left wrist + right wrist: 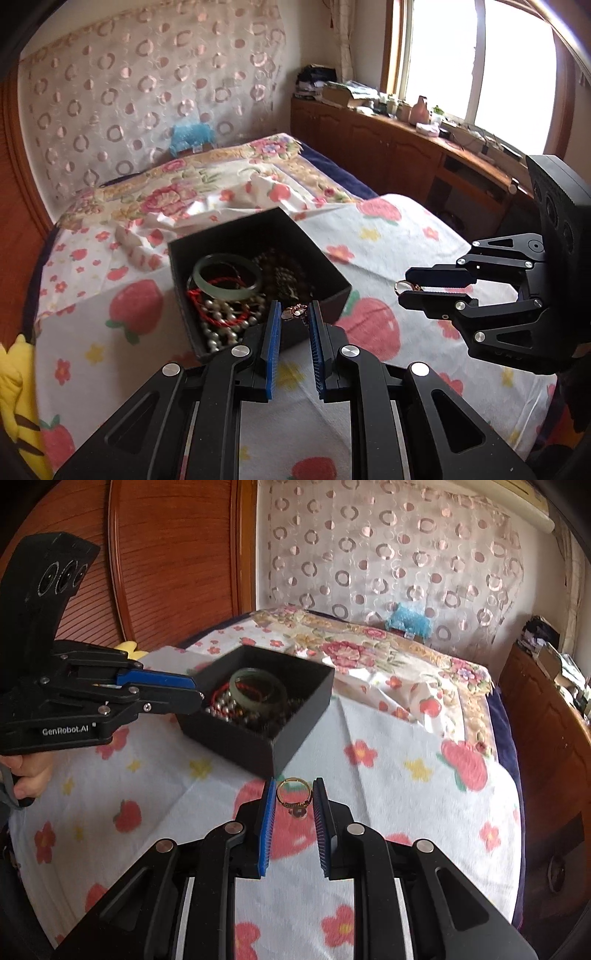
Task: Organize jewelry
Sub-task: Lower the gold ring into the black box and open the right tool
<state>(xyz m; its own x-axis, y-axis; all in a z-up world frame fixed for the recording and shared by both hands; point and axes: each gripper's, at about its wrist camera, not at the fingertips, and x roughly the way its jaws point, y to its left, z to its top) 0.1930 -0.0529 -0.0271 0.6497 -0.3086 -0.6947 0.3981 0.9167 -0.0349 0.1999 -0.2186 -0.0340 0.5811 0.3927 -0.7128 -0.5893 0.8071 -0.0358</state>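
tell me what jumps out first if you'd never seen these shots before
The black box in the middle of the strawberry-print bedspread, crammed with a green bangle, pearls and red cord. Next, the gold ring pinched in the right gripper, over the bedspread beside the box. The left gripper holds a small rose-gold piece at the box's near edge.

Left wrist view: close above the bed [388, 236], facing the headboard curtain [147, 92] and window [461, 55]. Right wrist view: close, facing the same curtain [388, 554] from the right. Both share the black box [258, 236] [258, 738].
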